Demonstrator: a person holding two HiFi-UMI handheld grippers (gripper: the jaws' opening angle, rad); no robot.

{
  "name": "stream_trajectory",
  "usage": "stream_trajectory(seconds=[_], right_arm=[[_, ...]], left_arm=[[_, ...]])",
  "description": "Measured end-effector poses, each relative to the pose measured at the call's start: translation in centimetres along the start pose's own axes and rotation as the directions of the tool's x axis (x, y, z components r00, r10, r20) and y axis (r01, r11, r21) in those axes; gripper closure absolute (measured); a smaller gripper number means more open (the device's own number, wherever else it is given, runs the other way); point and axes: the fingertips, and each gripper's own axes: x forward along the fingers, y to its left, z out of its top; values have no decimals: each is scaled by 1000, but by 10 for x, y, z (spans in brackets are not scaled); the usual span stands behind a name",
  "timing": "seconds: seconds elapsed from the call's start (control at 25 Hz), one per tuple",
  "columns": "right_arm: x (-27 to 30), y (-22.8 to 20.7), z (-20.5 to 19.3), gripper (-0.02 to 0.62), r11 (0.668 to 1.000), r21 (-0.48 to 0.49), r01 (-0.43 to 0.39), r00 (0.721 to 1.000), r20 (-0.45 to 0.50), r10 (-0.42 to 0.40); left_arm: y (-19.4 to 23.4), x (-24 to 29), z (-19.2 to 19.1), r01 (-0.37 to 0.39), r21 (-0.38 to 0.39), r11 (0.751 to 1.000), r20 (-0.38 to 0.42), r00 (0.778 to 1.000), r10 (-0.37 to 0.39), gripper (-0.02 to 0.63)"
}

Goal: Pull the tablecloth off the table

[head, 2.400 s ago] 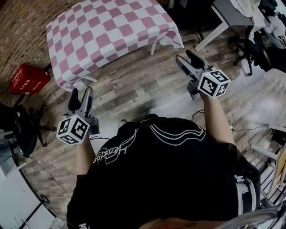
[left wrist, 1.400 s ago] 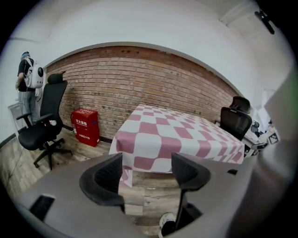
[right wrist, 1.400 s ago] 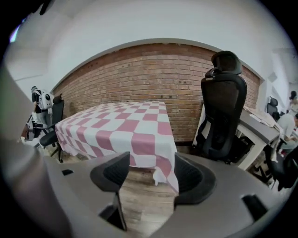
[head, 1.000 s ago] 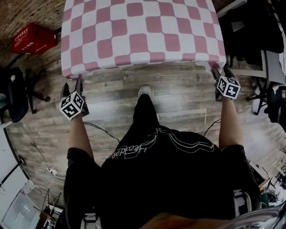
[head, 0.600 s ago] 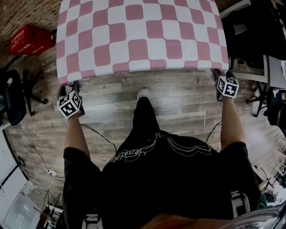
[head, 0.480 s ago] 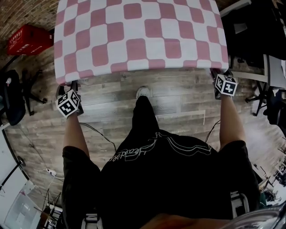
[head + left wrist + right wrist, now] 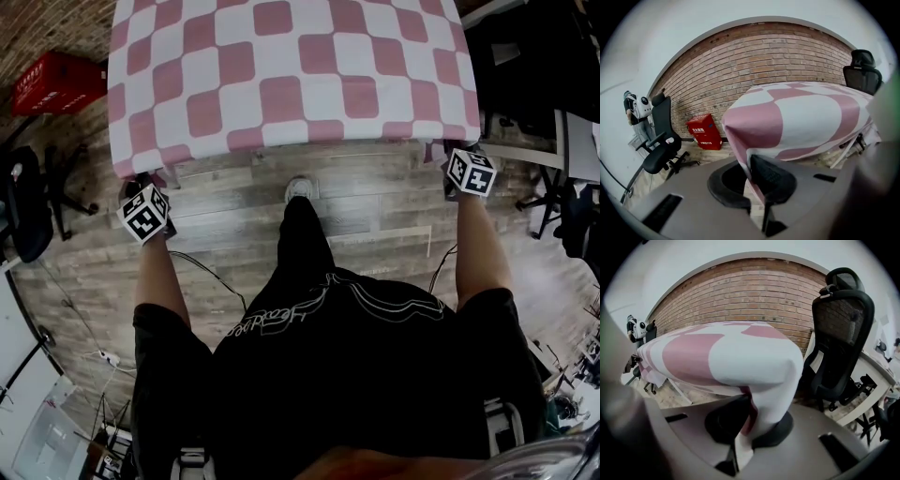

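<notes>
Grippers [image 7: 757,183] [image 7: 746,425] newly clamping tablecloth [image 7: 291,75] (crate [image 7: 704,131] print perhaps Chinese)

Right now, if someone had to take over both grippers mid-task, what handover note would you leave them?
Left gripper: jaws have just closed; shut on the near left corner of the tablecloth.
Right gripper: jaws have just closed; shut on the tablecloth's near right corner.
The tablecloth lies spread over the table, draped over its edges.
Done: both near corners gripped.
Left: pull the tablecloth toward you and off the table.
</notes>
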Motion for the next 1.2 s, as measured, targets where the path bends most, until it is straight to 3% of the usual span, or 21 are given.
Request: stream_trajectory(seconds=[0.36, 0.56, 0.84, 1.2], right_arm=[[-16, 10, -7, 597, 996, 72, -50, 999, -7, 51], [-30, 10, -11, 597, 997, 73, -23, 1000, -17, 24], [-54, 16, -3, 597, 994, 112, -11, 999, 38, 7], [-95, 15, -5, 597, 997, 67, 29, 998, 51, -32]], left_arm=[[4, -17, -8, -2, -35, 999, -5, 1000, 2, 601], [4, -30, -8, -6, -45, 999, 5, 1000, 6, 601], [11, -53, -3, 1, -62, 998, 27, 1000, 1, 601], [21, -83, -5, 21, -70, 997, 38, 999, -18, 601]])
